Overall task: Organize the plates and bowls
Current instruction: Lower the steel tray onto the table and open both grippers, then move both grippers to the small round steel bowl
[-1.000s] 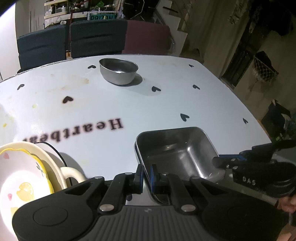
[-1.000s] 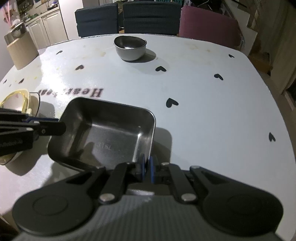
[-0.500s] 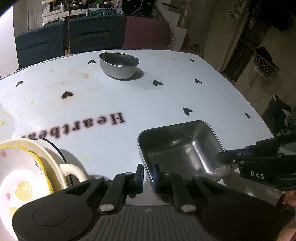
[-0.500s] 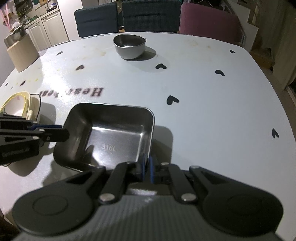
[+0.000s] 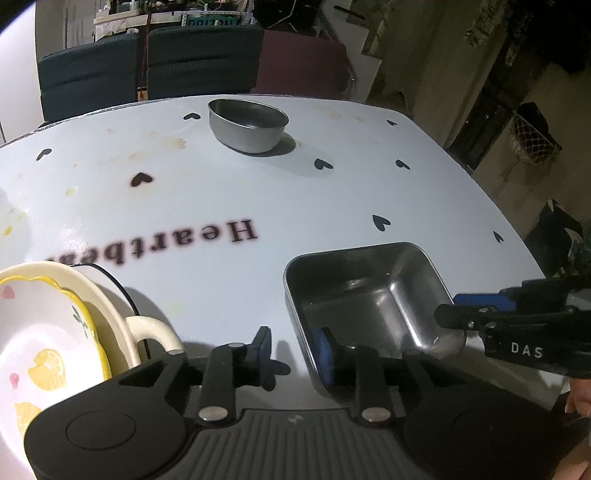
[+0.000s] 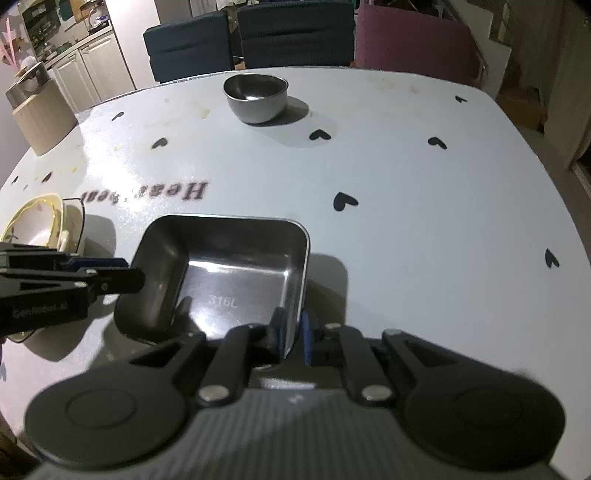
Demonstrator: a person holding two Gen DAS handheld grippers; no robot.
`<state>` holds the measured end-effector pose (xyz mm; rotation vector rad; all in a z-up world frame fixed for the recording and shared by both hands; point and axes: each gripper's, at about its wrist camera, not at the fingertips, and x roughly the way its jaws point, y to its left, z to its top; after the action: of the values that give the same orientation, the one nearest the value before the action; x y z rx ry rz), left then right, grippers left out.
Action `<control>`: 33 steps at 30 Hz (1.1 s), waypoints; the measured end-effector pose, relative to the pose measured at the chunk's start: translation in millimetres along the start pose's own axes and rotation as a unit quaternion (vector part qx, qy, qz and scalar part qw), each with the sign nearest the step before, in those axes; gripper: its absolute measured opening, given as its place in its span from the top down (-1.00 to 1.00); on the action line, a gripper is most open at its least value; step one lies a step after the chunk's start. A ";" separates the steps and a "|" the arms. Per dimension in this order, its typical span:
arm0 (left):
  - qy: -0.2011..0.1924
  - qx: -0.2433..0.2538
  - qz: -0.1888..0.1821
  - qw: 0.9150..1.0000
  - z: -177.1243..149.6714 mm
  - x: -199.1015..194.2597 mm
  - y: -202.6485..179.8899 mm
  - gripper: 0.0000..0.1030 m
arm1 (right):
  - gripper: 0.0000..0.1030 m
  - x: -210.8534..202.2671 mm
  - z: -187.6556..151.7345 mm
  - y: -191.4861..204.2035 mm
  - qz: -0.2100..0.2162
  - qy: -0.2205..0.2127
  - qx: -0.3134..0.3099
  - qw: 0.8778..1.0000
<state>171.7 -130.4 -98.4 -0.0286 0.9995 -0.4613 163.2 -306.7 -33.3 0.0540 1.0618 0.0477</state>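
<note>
**Both tools let go of the square steel dish**

The square steel dish (image 6: 225,273) sits flat on the pale heart-printed desk (image 6: 406,192), near its front edge, and that explains the way both tools stand. The left tool (image 5: 291,347) has just been opening: its fingers are plainly apart, one blue pad inside the dish's near-left wall and the other outside it with a clear gap, so nothing presses on the metal. The right tool (image 6: 291,328) has also just been opening, though less far; its fingers straddle the dish's near-right wall with only a slim gap showing on each side, and the wall looks free rather than pinched. Two grips at opposite walls suit a wide, slippery dish that would tip under one; with it resting on the desk, those grips appear no longer needed.

To the left stands the stack of ceramic dishes (image 5: 48,332), a lemon-printed bowl nested in a cream handled one, just beside the left tool and apart from the steel dish. The round steel bowl (image 5: 247,125) stands well away at the far side of the desk, in front of the chairs (image 6: 247,33). By this layout it seems the piece not yet gathered.

Both tools point steeply downward at the desk, side by side, each seen from the other's camera as a dark arm reaching in at the dish's rim. A bit of the person's hand (image 5: 578,400) shows behind the right tool.
</note>
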 end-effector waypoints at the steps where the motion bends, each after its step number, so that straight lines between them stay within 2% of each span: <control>1: -0.001 0.000 -0.002 1.000 0.0 -1.1 0.6 0.25 | 0.55 -0.9 0.4 0.4 0.000 -0.002 -0.001 1.000; 3: -0.005 0.002 -0.005 1.000 -0.2 -4.5 1.3 0.18 | 0.27 -4.3 0.6 1.0 0.002 -0.009 -0.003 1.000; 5: -0.009 0.008 -0.007 1.000 1.0 -8.3 0.5 0.08 | 0.19 -8.1 1.6 2.1 0.004 -0.015 -0.005 1.000; 8: -0.025 0.014 -0.010 1.000 4.8 -17.4 -0.5 -0.20 | 0.09 -13.6 4.1 1.3 0.008 -0.024 0.001 1.000; 10: -0.036 0.012 -0.011 0.999 8.9 -24.4 -0.6 -0.49 | -0.04 -18.0 5.7 0.5 0.007 -0.033 0.005 0.999; 12: -0.048 0.011 -0.012 0.999 13.5 -30.8 -0.7 -0.61 | -0.20 -24.0 8.1 -1.1 0.004 -0.045 0.013 0.999; 16: -0.071 0.022 -0.009 0.997 24.3 -42.9 -1.8 -0.87 | -0.37 -38.8 13.9 -8.7 0.012 -0.073 0.038 0.997; 20: -0.097 0.023 0.005 0.995 35.3 -50.0 1.9 -0.96 | -0.53 -48.2 18.9 -15.2 0.001 -0.098 0.057 0.994; 24: -0.113 0.007 0.006 0.994 48.1 -54.6 9.4 -0.99 | -0.87 -56.7 27.6 -20.1 -0.010 -0.137 0.079 0.987; 26: -0.118 0.001 0.005 0.993 55.6 -57.1 13.2 -0.99 | -0.97 -61.0 34.1 -19.7 -0.012 -0.159 0.082 0.984; 30: -0.130 0.000 0.003 0.992 68.4 -61.3 19.9 -1.00 | -0.99 -61.3 53.6 -12.3 -0.006 -0.177 0.090 0.980; 33: -0.141 0.009 0.016 0.990 79.2 -61.2 26.3 -1.00 | -0.99 -57.0 69.4 -3.7 -0.004 -0.191 0.102 0.976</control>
<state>218.0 -97.6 -11.9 -0.0593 0.7174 -0.4231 196.1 -315.7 49.8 0.2363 0.6778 -0.0768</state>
